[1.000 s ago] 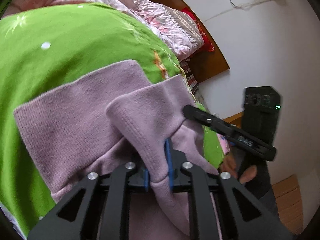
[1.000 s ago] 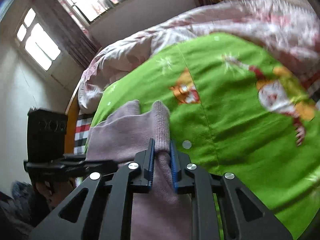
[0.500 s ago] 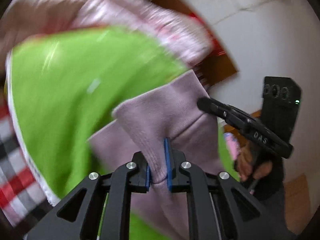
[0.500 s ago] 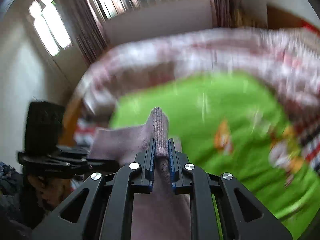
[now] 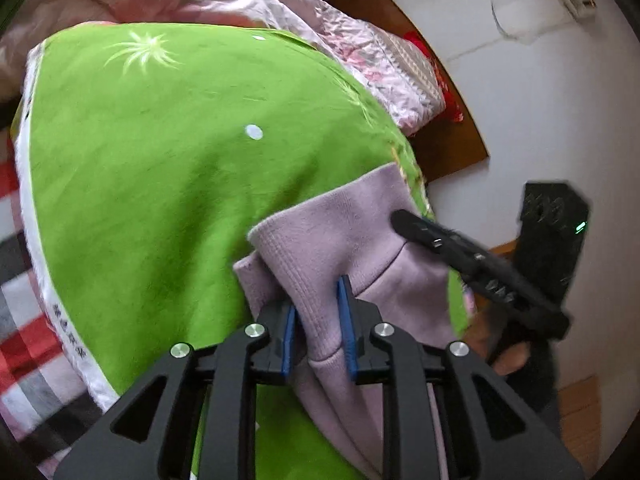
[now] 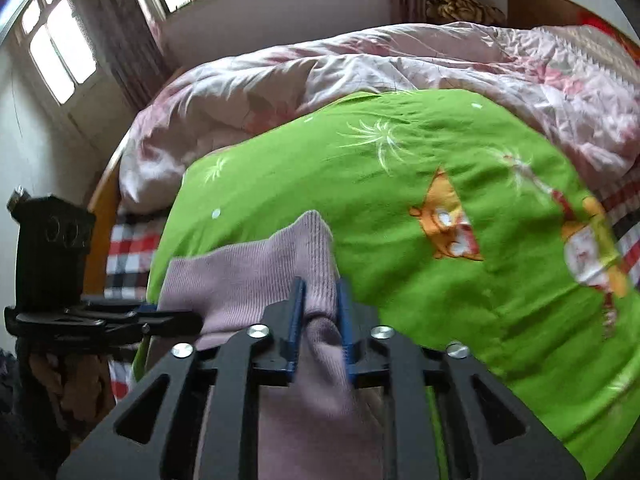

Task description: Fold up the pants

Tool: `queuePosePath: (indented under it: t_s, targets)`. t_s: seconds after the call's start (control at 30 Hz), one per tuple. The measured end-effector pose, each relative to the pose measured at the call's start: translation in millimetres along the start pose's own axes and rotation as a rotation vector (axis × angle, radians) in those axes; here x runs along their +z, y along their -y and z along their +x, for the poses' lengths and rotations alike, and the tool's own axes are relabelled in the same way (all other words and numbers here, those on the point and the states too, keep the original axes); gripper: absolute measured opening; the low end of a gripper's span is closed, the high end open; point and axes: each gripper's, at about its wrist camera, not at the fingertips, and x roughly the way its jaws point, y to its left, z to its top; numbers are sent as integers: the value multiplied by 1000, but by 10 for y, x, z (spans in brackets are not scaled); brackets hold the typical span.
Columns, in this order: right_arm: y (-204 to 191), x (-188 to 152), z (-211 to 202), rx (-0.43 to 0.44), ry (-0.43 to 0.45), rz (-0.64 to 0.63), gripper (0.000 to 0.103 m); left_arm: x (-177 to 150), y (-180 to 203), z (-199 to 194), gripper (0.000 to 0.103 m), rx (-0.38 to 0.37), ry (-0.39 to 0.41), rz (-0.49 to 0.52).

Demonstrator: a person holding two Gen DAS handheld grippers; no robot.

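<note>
A bed under a green blanket (image 5: 160,200) carries the lilac pants (image 5: 340,232). Both the left gripper (image 5: 318,328) and right gripper (image 6: 320,320) are opening – the ribbed hem sits slack between each pair of jaws, probably released to lay the fold down.

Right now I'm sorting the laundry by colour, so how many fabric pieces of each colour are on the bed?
Lilac knit pants: 1
Bright green cartoon-print blanket: 1
Pink floral quilted duvet: 1
Red, white and black checked sheet: 1
Total: 4
</note>
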Motion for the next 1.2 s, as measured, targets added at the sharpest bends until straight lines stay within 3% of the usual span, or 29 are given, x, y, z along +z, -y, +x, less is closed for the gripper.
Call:
queuePosePath:
  t_s: [0.07, 0.1, 0.17, 0.2, 0.3, 0.37, 0.47, 0.53, 0.57, 0.7, 0.77, 0.8, 0.87, 0.9, 1.0, 1.1, 1.2]
  targets:
    - [50, -48, -124, 15, -5, 34, 68, -55, 50, -164, 43, 57, 57, -5]
    - [56, -70, -228, 19, 18, 30, 68, -102, 114, -304, 62, 139, 114, 1]
    - [70, -175, -592, -17, 81, -6, 68, -220, 281, -528, 71, 273, 222, 48]
    - [85, -243, -758, -45, 97, -13, 68, -290, 395, -614, 71, 285, 258, 87]
    - [154, -554, -1176, -97, 86, -6, 68, -546, 771, -598, 80, 154, 216, 196]
    - [156, -848, -1371, -97, 44, 23, 69, -724, 1010, -393, 86, 122, 137, 296]
    - [-89, -1514, -1711, -184, -4, -16, 72, -914, 1132, -11, 86, 158, 27, 378]
    - [-248, -1900, -1880, -207, -5, -17, 82, -1042, 1061, 163, 86, 229, -28, 385]
    - [-346, -2144, -1963, -208, 3, -1, 86, -1072, 1031, 194, 86, 237, -27, 391]
    - [-694, -2967, -1981, -289, -19, 46, 86, -1047, 1000, 233, 87, 234, -23, 387]
    - [-759, -3313, -1906, -294, -60, 90, 86, -1032, 1014, 284, 87, 249, -29, 376]
    - [-790, -3483, -1945, -303, -40, 113, 86, -1036, 1023, 272, 87, 266, -28, 372]
    - [-730, -3648, -2198, -258, 29, 215, 86, -1057, 1174, 240, 87, 338, -4, 369]
    - [-685, -3688, -2336, -262, 71, 250, 85, -1110, 1284, 218, 87, 339, 9, 387]
    - [-397, -3785, -2769, -328, 187, 314, 88, -1382, 1878, 287, 89, 226, -10, 533]
    - [112, -3833, -2962, -382, 192, 391, 88, -1839, 2508, 691, 93, 166, -119, 755]
    - [515, -3821, -3003, -268, 212, 463, 88, -2113, 2702, 1140, 93, 173, -232, 810]
